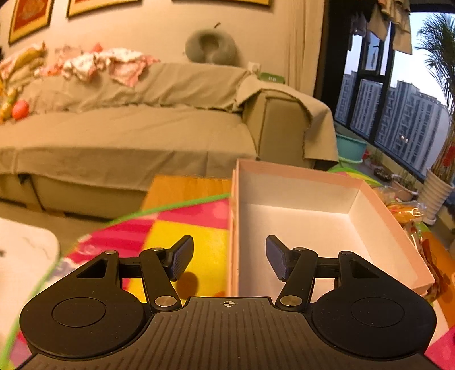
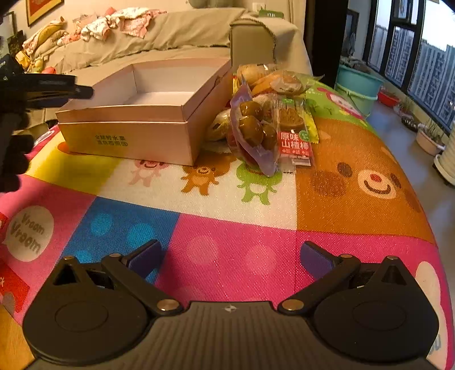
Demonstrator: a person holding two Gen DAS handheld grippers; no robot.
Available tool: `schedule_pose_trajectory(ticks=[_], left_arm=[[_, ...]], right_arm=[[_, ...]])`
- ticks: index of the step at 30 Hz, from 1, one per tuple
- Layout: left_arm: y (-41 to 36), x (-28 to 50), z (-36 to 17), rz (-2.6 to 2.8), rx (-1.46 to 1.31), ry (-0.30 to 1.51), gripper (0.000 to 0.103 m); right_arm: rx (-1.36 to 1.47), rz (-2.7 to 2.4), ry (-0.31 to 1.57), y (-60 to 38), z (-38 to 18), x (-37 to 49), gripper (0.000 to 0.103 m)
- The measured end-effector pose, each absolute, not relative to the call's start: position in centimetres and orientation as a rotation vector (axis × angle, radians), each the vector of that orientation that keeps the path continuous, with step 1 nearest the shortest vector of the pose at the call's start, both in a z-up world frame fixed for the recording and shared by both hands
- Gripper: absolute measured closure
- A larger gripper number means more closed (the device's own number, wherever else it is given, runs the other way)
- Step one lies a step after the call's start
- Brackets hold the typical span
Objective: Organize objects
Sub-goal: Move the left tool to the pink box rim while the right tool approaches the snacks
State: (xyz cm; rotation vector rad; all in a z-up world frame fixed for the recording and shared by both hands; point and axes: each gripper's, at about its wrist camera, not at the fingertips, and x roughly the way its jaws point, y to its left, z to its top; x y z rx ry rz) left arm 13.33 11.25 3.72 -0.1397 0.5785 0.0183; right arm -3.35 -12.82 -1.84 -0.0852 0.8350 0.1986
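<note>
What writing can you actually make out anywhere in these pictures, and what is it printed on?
"Vroom Vroom": white circle on the play mat.
"原味山楂棒": red label of a snack packet.
Two lines of green characters on the front of the pink box: too blurred to read.
Green tag on the sofa arm: too small to read.

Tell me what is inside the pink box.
The pink box shows only its bare white floor and walls; no snack is in it. The near wall hides the front strip of the floor in the right view, and the left tongs cover part.
</note>
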Motion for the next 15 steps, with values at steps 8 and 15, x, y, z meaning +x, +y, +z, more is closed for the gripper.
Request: schedule_pose_trajectory(ticks=[8, 15], left_arm=[[10.7, 14.0, 2.3, 0.028, -0.198, 0.622, 0.074], [10.2, 11.5, 2.9, 0.09, -0.178, 0.604, 0.084]], right_arm=[[-0.085, 0.241, 0.635, -13.6, 0.4, -3.4, 0.0], [0.012, 0.229, 0.552, -16.2, 4.1, -0.2, 0.0]])
